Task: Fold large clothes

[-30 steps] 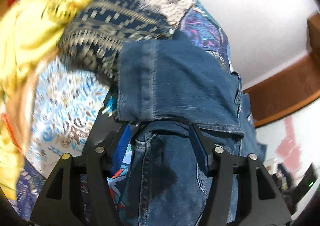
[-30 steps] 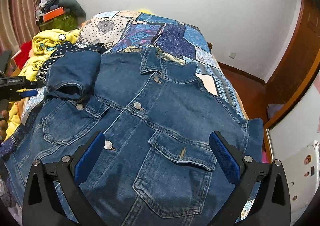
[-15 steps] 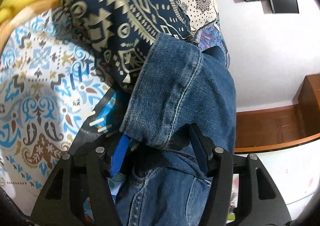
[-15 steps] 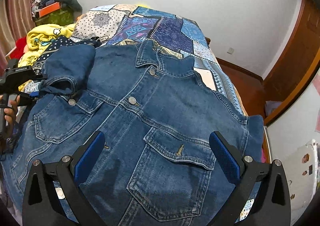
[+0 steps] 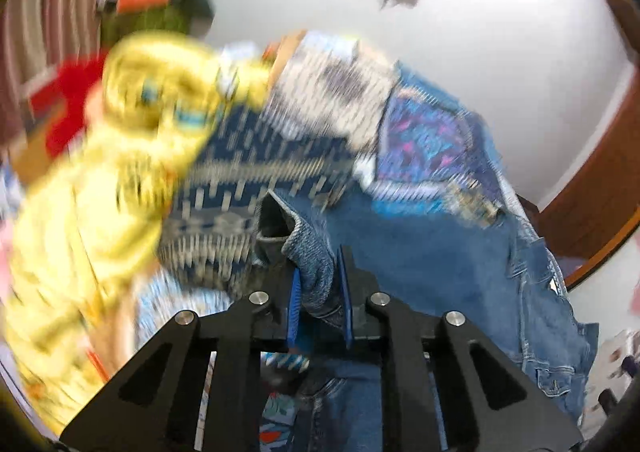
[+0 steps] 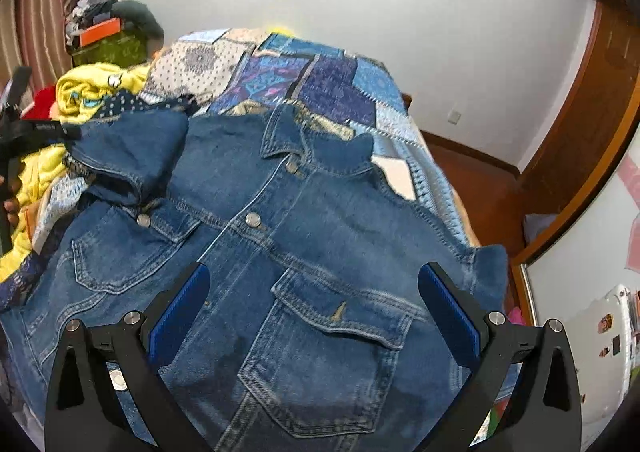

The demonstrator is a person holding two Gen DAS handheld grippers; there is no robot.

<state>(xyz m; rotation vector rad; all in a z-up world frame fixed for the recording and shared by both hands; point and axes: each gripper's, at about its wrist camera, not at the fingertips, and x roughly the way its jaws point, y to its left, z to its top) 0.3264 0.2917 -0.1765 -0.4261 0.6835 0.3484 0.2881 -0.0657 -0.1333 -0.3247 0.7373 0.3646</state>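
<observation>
Denim jacket (image 6: 304, 252) flat on bed, frame centre. L gripper (image 5: 320, 292) closing on sleeve cuff (image 5: 312, 264); R gripper (image 6: 312, 312) wide open, empty. Risk: shallow bite, cuff may slip out.

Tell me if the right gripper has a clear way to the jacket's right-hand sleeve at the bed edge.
Probably yes. The right gripper hangs open above the denim jacket, and that sleeve lies uncovered just past one of its fingers, with nothing between them.
</observation>
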